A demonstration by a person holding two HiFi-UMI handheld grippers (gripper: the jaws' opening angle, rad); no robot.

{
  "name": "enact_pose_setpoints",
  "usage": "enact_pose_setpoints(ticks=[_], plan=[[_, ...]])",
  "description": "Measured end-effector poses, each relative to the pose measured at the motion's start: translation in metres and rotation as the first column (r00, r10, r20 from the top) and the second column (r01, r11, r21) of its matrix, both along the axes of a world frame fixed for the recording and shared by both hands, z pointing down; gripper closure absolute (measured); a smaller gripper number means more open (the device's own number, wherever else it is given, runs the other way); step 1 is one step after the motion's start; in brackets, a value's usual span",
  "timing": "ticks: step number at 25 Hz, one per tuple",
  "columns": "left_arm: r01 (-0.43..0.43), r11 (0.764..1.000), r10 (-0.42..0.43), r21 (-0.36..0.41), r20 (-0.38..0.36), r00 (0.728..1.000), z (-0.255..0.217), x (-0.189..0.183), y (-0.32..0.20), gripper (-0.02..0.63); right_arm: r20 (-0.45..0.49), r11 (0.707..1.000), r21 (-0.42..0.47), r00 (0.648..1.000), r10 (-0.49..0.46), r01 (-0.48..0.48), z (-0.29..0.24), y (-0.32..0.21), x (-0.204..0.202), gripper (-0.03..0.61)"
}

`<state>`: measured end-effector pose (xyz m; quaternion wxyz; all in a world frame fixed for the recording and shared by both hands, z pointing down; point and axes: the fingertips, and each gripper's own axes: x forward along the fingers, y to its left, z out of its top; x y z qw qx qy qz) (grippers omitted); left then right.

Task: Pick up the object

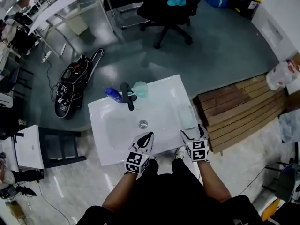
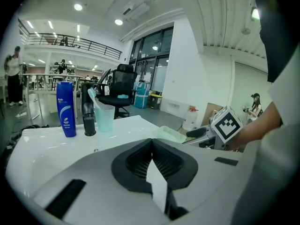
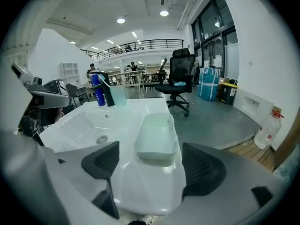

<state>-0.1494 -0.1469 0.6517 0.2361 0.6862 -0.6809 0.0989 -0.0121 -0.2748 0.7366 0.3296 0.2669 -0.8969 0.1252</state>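
A pale green soap dish (image 1: 186, 117) lies on the right rim of a white sink (image 1: 108, 111). My right gripper (image 1: 193, 131) hovers at the sink's near edge just short of the dish, open with nothing between its pads. In the right gripper view the dish (image 3: 156, 136) sits straight ahead of the spread jaws of the right gripper (image 3: 152, 165), beyond the fingertips. My left gripper (image 1: 146, 137) rests over the near rim by the drain (image 1: 143, 123), shut and empty; in its own view the left gripper (image 2: 151, 144) shows its jaws meeting.
At the sink's back stand a blue bottle (image 1: 113, 95), a black faucet (image 1: 127, 97) and a clear green cup (image 1: 140, 89). A wooden pallet (image 1: 239, 107) lies to the right, a black bag (image 1: 70, 86) to the left and an office chair (image 1: 171, 6) behind.
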Motion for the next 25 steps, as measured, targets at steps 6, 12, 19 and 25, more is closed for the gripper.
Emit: enact_pose_setpoints(ticks=[6, 12, 19, 25], plan=[[0.014, 1.000, -0.014, -0.013, -0.003, 1.000, 0.001, -0.001, 0.003, 0.600, -0.054, 1.000, -0.030, 0.999, -0.005, 0.004, 0.017, -0.007, -0.006, 0.178], [0.029, 0.999, -0.029, -0.016, -0.004, 1.000, 0.002, -0.004, 0.005, 0.600, -0.068, 1.000, -0.023, 0.998, 0.013, -0.014, 0.022, -0.016, -0.014, 0.178], [0.043, 0.999, -0.043, -0.014, -0.005, 0.999, 0.002, -0.009, 0.009, 0.600, -0.100, 1.000, -0.006, 0.995, 0.025, -0.026, 0.029, -0.021, -0.015, 0.179], [0.053, 0.998, -0.053, -0.019, -0.006, 0.999, 0.004, -0.014, 0.012, 0.600, -0.110, 0.999, -0.005, 0.993, 0.034, -0.035, 0.027, -0.023, -0.016, 0.187]])
